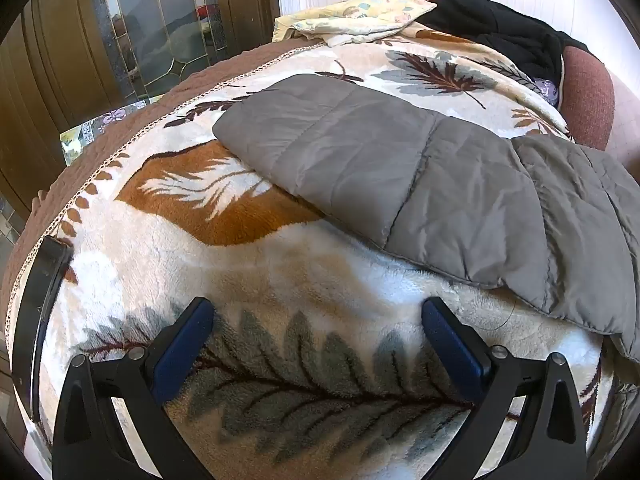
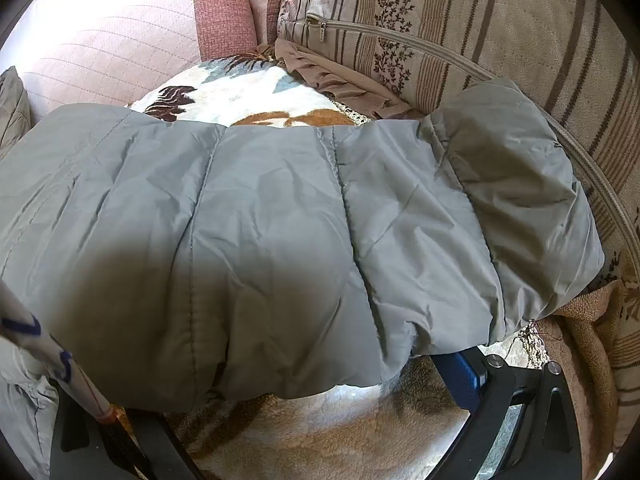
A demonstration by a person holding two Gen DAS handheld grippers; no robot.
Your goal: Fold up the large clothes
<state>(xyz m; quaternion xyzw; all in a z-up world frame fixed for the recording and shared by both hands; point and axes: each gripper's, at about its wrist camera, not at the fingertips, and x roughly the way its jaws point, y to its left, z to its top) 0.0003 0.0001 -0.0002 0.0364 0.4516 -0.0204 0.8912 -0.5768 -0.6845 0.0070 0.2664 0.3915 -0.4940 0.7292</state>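
Jacket (image 1: 420,184), grey and quilted, lies spread flat across a fleece blanket (image 1: 248,280) printed with brown and grey feathers. In the left wrist view it runs from the middle of the blanket off to the right edge, its near hem just beyond the left gripper (image 1: 318,340). That gripper points down at bare blanket with its 2 blue-padded fingers (image 1: 188,344) spread wide and nothing between them.

In the right wrist view the jacket (image 2: 280,232) fills most of the frame, its stitched panels side by side and its near hem draped over the tips of the right gripper (image 2: 300,392). Only 1 blue finger (image 2: 460,380) shows below the hem; the jaws stand wide apart and no pinch on the cloth is visible.

A striped cushion (image 2: 440,32) with a zip lies past the jacket's far right end. Black clothing (image 1: 500,28) and a pale yellow cloth (image 1: 360,16) sit piled at the blanket's far end.
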